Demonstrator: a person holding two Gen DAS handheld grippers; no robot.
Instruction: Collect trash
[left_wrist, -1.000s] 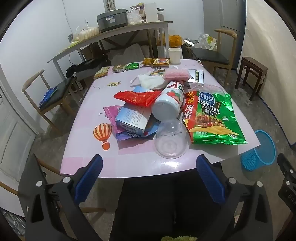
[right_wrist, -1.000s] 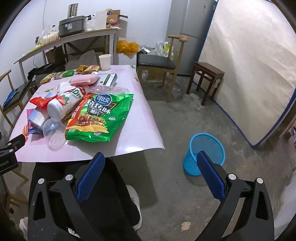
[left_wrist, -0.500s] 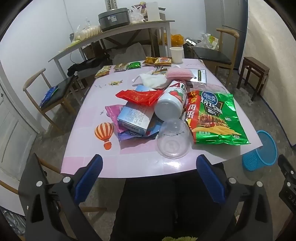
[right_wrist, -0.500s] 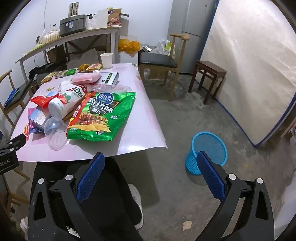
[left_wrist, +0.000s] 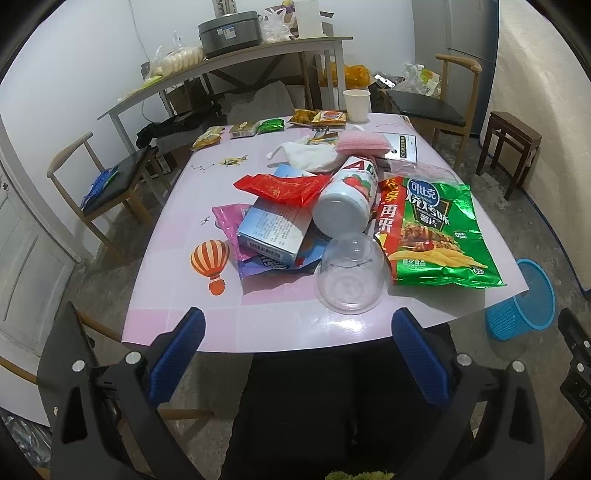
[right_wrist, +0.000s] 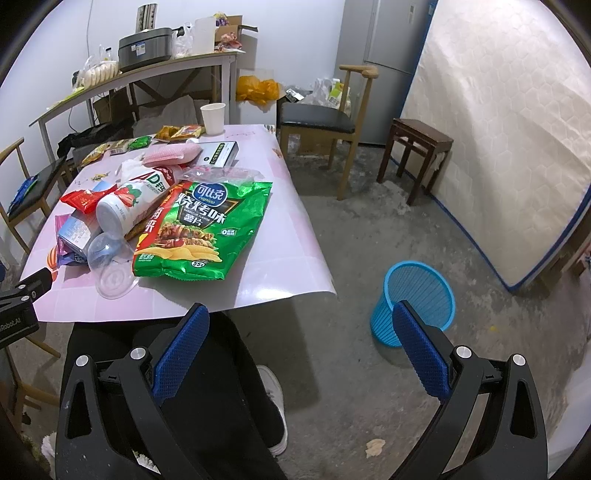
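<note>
Trash is piled on a pink table (left_wrist: 280, 317): a green chip bag (left_wrist: 439, 225), a white bottle on its side (left_wrist: 347, 199), a clear plastic dome lid (left_wrist: 351, 273), a blue carton (left_wrist: 273, 225) and a red wrapper (left_wrist: 284, 186). My left gripper (left_wrist: 297, 325) hangs open just short of the table's near edge, holding nothing. My right gripper (right_wrist: 301, 323) is open too, over the floor between the table corner and a blue mesh bin (right_wrist: 417, 299). The chip bag (right_wrist: 203, 229) lies to its upper left.
A paper cup (left_wrist: 356, 105), snack packets (left_wrist: 317, 116) and a pink pack (left_wrist: 360, 142) lie at the table's far end. Wooden chairs (right_wrist: 321, 122), a dark stool (right_wrist: 417, 147) and a leaning mattress (right_wrist: 509, 129) ring the floor. A person's dark trousers (right_wrist: 218, 387) are below me.
Both grippers have drifted slightly, so the table and bin sit a little lower and nearer in view. Their fingers stay open and nothing was picked up.
</note>
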